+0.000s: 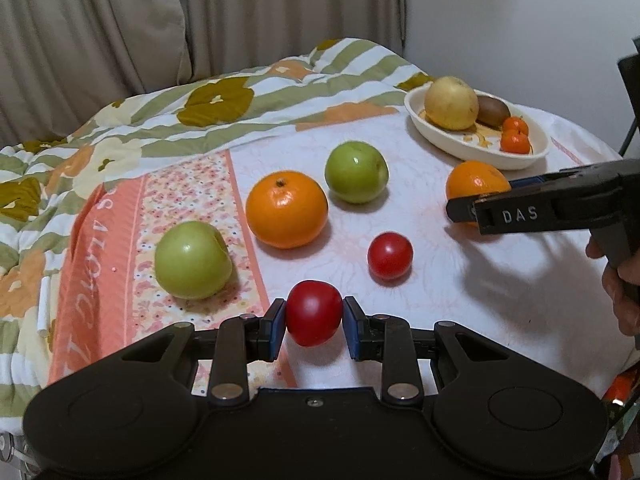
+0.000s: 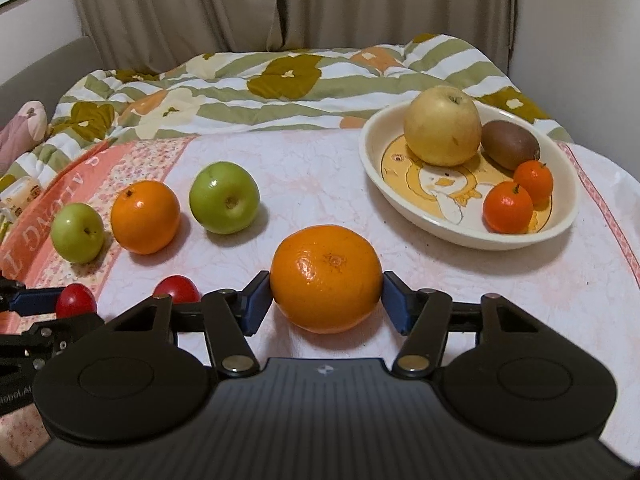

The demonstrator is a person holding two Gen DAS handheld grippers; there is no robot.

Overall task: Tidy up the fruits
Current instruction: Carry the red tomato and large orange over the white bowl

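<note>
I have both grabs set, my left gripper (image 1: 314,314) pinching a tomato (image 1: 314,312) and my right gripper (image 2: 326,300) seemingly pinching an orange (image 2: 326,278), both on the cloth (image 2: 320,168); next, I lift each across into the bowl (image 2: 400,208).

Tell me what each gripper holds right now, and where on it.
Left gripper clamps a red tomato across its sides; right gripper clamps a large orange across its widest middle.
</note>
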